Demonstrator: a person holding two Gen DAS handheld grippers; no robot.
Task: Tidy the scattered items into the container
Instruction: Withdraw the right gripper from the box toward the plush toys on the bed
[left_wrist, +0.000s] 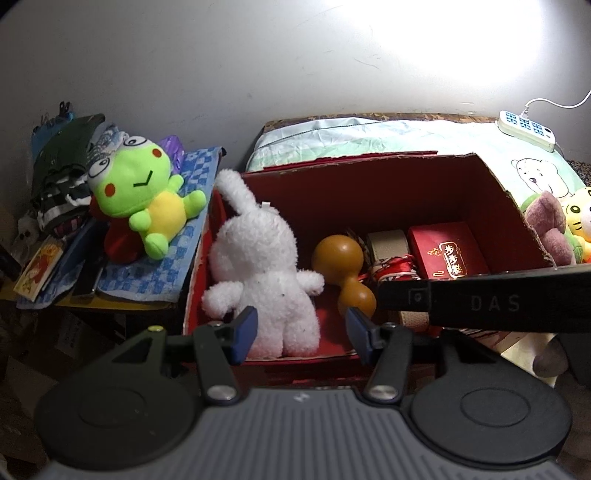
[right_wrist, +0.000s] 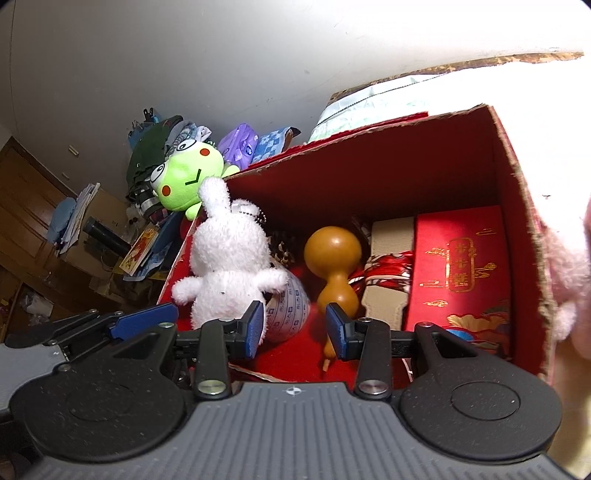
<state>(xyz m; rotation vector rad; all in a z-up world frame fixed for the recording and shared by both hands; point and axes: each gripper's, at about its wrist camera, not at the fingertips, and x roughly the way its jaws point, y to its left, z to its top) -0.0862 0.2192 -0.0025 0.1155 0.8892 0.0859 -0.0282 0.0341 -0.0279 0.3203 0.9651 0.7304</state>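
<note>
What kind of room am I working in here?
Most likely a lived-in bedroom: a cartoon-print pillow lies behind the red box, clothes are heaped against the wall, and plush toys such as the green frog lie around.

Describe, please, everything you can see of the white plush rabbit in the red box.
The white plush rabbit is fluffy, seen from behind, with stubby arms spread and one long ear reaching up over the box rim. A small bead chain shows at its head. It sits upright at the left end of the red box, leaning against the left wall, beside the brown gourd. Neither hand-held gripper holds it.
</note>
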